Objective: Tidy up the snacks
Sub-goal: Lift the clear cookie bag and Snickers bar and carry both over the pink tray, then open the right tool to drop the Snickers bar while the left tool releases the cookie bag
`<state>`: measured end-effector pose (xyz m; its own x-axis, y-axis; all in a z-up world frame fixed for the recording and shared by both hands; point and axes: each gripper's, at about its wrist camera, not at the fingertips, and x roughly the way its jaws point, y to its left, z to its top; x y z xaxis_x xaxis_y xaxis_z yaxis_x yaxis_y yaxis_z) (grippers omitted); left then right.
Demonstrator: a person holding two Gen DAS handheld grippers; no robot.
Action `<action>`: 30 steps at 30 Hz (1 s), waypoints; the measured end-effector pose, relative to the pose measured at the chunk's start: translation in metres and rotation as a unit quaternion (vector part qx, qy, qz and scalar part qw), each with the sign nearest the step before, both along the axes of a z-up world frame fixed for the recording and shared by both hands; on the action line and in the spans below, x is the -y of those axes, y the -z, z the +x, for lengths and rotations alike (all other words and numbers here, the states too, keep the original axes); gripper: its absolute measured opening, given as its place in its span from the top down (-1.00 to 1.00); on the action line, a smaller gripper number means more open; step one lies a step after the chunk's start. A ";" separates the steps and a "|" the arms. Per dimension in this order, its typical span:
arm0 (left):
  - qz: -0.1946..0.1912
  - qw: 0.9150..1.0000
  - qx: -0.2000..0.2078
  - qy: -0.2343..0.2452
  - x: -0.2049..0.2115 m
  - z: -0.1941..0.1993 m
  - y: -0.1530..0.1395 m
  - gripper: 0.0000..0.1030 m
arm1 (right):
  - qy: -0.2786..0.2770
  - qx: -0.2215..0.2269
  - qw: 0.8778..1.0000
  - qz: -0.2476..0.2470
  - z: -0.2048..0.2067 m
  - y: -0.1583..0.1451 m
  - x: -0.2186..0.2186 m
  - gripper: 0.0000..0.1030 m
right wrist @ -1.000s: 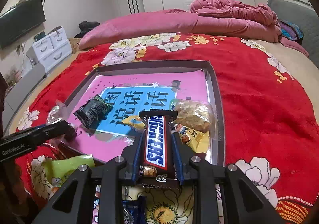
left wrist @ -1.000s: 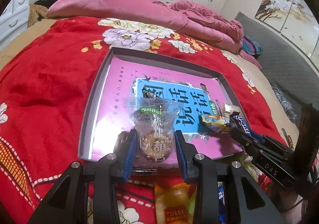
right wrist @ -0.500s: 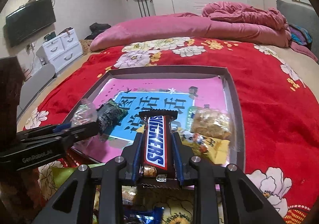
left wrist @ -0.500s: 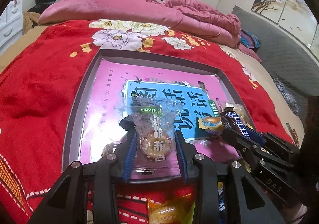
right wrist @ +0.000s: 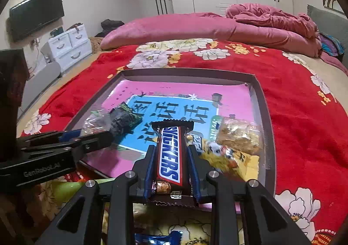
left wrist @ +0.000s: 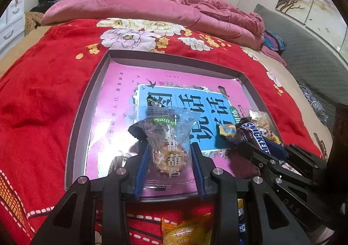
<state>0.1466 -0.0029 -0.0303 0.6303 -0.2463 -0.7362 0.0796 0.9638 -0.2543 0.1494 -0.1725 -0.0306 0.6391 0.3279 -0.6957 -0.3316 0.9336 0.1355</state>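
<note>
My left gripper [left wrist: 169, 149] is shut on a clear packet with a round candied snack [left wrist: 168, 147], held over the near edge of a shallow grey tray [left wrist: 87, 101] lined with a pink and blue sheet. My right gripper [right wrist: 171, 149] is shut on a Snickers bar [right wrist: 170, 153], over the tray's near right part. In the tray lie a dark green packet [right wrist: 124, 119], a clear bag of brown crisps [right wrist: 239, 136] and yellow wrapped sweets [right wrist: 224, 153]. The right gripper [left wrist: 261, 149] with its bar also shows at the right of the left wrist view.
The tray rests on a red flowered blanket [left wrist: 43, 92] on a bed, with a pink duvet [right wrist: 195, 27] behind. More snacks lie on the blanket near me: an orange packet [left wrist: 187, 232], a blue wrapper [right wrist: 156, 238] and a green bag [right wrist: 63, 190].
Both grippers have eased forward over the tray's near edge, each still holding its snack. The tray looks nearer and larger in both views.
</note>
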 end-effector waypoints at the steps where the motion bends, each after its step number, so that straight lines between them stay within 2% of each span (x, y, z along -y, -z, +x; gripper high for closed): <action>1: 0.000 1.000 0.000 0.000 0.000 0.000 0.000 0.25 | 0.002 0.000 1.000 0.000 0.000 0.000 0.001 0.43; 14: 0.002 1.000 -0.003 0.001 0.001 0.001 0.002 0.23 | 0.012 0.005 1.000 -0.006 0.002 0.000 0.003 0.42; 30: 0.002 1.000 -0.006 0.004 0.002 0.001 0.002 0.22 | 0.014 0.011 1.000 -0.001 -0.005 -0.005 0.011 0.21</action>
